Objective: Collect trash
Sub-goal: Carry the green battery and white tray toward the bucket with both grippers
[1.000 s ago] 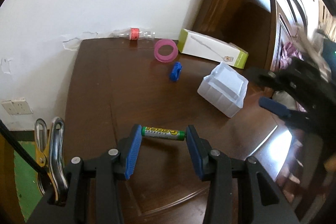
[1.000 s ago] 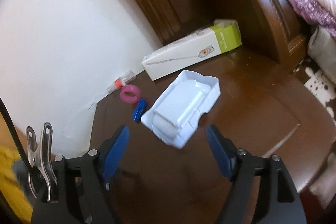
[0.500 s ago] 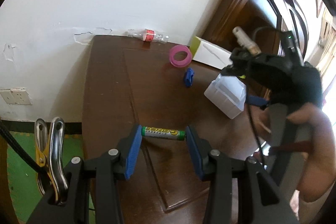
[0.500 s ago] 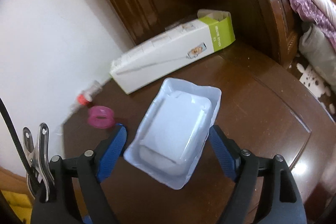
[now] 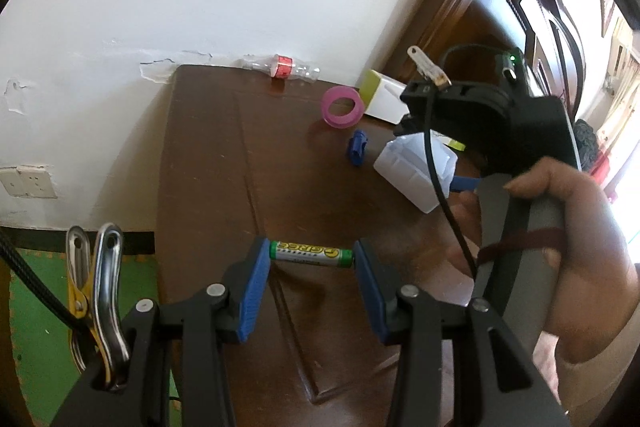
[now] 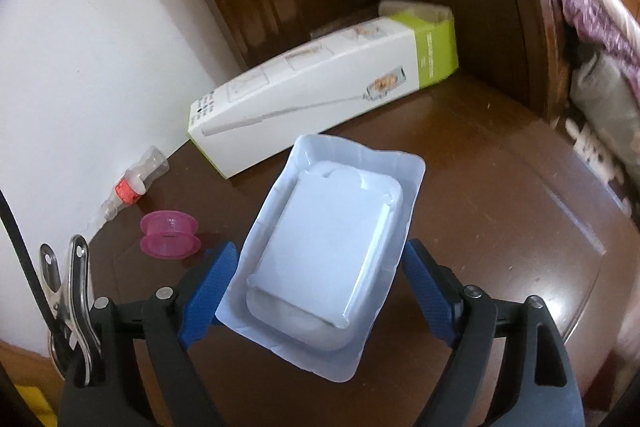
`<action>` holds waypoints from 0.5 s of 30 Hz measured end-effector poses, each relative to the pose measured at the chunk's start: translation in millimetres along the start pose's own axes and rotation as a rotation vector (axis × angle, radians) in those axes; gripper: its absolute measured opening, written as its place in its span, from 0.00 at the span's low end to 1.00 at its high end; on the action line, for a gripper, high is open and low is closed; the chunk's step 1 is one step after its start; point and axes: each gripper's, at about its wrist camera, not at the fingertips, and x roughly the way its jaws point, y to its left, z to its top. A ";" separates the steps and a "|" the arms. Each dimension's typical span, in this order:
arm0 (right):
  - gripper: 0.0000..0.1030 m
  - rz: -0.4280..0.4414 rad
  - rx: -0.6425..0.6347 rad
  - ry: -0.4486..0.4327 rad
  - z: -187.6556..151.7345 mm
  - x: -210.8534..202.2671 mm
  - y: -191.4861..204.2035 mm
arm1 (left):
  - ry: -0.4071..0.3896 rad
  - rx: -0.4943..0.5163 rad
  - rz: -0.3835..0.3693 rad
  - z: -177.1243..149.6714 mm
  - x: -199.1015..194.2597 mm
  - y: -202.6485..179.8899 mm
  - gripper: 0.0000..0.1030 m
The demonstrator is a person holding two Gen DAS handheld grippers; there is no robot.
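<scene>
My left gripper (image 5: 312, 254) is shut on a green and yellow battery (image 5: 311, 253), held end to end between its blue pads above the dark wooden table (image 5: 224, 163). My right gripper (image 6: 322, 259) is open, its blue pads on either side of an upturned white plastic tray (image 6: 332, 247) lying on the table; whether the pads touch it I cannot tell. In the left wrist view the tray (image 5: 412, 173) sits partly behind the right gripper's black body (image 5: 480, 119).
A white and green carton (image 6: 320, 87) lies at the back by the dark wooden headboard. A pink tape spool (image 6: 170, 235), a small blue piece (image 5: 357, 151) and a clear bottle with a red label (image 6: 132, 187) lie near the wall. The table's left edge drops to a green floor (image 5: 36, 311).
My right gripper has moved forward and down until its open pads straddle the white tray. My left gripper still holds the battery and has swung a little left.
</scene>
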 end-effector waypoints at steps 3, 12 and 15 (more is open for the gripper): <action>0.84 -0.053 -0.031 0.008 4.9 5.2 6.4 | 0.000 0.002 0.004 0.3 0.1 -1.3 0.44; 0.82 -0.091 -0.130 0.024 -0.1 14.0 17.5 | 0.012 0.011 -0.010 -1.5 3.1 -5.0 0.44; 0.77 -0.060 -0.167 0.020 -4.2 8.5 13.7 | -0.001 0.019 -0.005 -1.3 0.1 -7.3 0.44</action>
